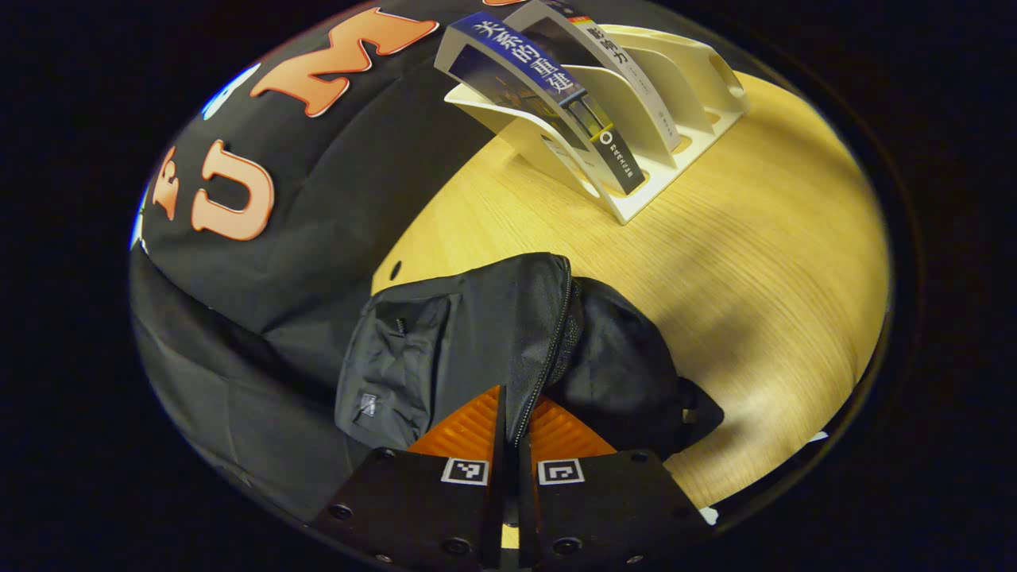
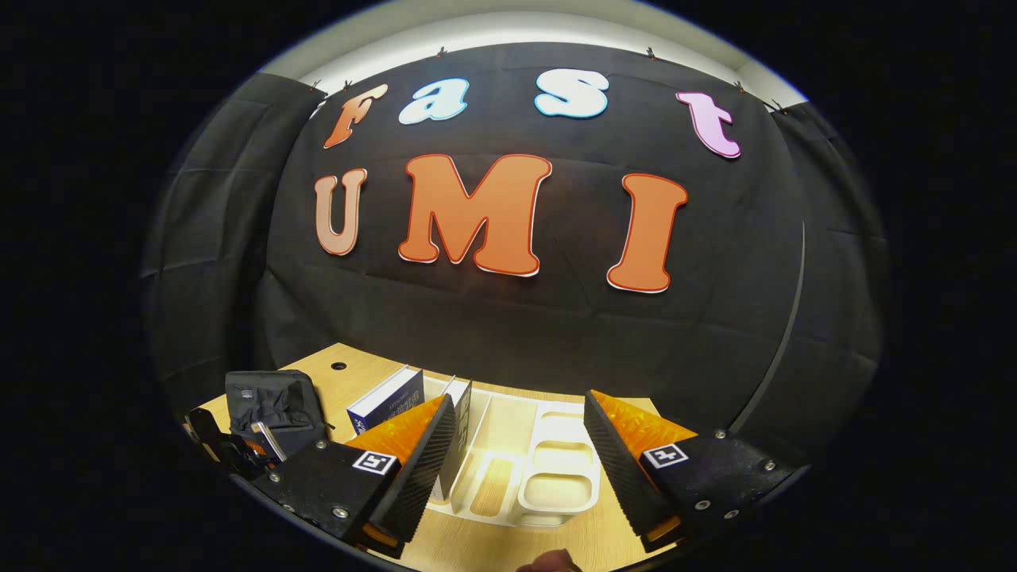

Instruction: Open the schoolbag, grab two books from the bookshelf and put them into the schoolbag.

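Left gripper (image 1: pixel 511 429), fingers seemingly pinched on the soft, floppy schoolbag's (image 1: pixel 477 342) zipper edge; right gripper (image 2: pixel 516 445) spread wide before the bookshelf's (image 2: pixel 548 477) stiff books (image 2: pixel 389 401), best gripped by spine.

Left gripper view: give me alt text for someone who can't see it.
The left gripper is closed on the zipper line of a black schoolbag lying on a wooden table. Beyond the bag, a white bookshelf holds two leaning books, one with a blue cover.
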### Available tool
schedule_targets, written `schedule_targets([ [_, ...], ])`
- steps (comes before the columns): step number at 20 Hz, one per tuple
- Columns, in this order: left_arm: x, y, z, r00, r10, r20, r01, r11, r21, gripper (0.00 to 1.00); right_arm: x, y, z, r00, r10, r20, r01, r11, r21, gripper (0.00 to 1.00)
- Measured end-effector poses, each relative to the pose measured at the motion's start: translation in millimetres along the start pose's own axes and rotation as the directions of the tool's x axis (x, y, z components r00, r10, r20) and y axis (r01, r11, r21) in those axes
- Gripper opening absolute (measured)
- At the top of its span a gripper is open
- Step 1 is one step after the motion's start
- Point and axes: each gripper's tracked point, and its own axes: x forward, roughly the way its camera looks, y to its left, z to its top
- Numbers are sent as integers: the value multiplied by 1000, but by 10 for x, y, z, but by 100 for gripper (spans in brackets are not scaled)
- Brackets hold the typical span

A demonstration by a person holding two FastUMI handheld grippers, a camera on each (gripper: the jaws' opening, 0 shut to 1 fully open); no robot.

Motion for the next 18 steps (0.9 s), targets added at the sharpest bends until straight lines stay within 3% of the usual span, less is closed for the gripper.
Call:
schedule_targets([
  [9,-151,421,157,960,-276,46,278,959,-46,7,252,786,92,995,41,-94,-42,999,-4,96],
  [18,-224,1045,355,906,-417,75,422,904,-67,7,791,1199,26,967,63,-247,-48,997,67,97],
])
